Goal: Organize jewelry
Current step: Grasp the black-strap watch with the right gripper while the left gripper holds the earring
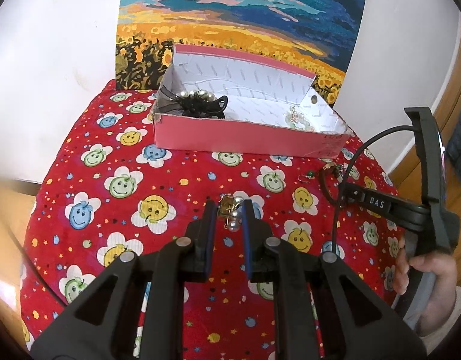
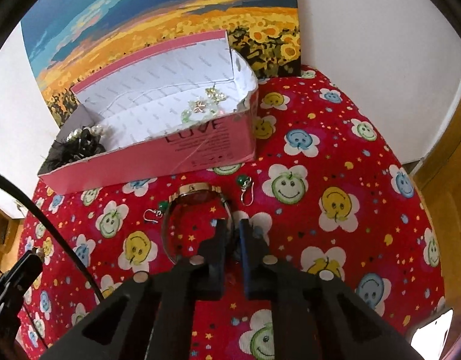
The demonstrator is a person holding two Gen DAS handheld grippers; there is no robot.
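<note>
A small cluster of gold wire and silvery pearls (image 1: 233, 224) lies on the red cloth, and my left gripper (image 1: 229, 207) is shut on it. My right gripper (image 2: 233, 225) is shut on the thin dark band of a bracelet with a gold top piece (image 2: 197, 186), which rests on the cloth in front of the box. Two green bead earrings (image 2: 247, 189) (image 2: 155, 211) lie on either side of the bracelet. The open pink box (image 1: 230, 138) holds a black feathered pearl piece (image 1: 194, 105) at its left end and a pale green flower chain (image 2: 200, 106) at its right end.
The round table carries a red smiley-flower cloth (image 1: 122, 186). A sunflower painting (image 1: 230, 15) leans on the white wall behind the box. In the left wrist view, a hand (image 1: 425, 273) holds the right gripper's handle. A black cable (image 2: 65, 240) crosses the left of the right wrist view.
</note>
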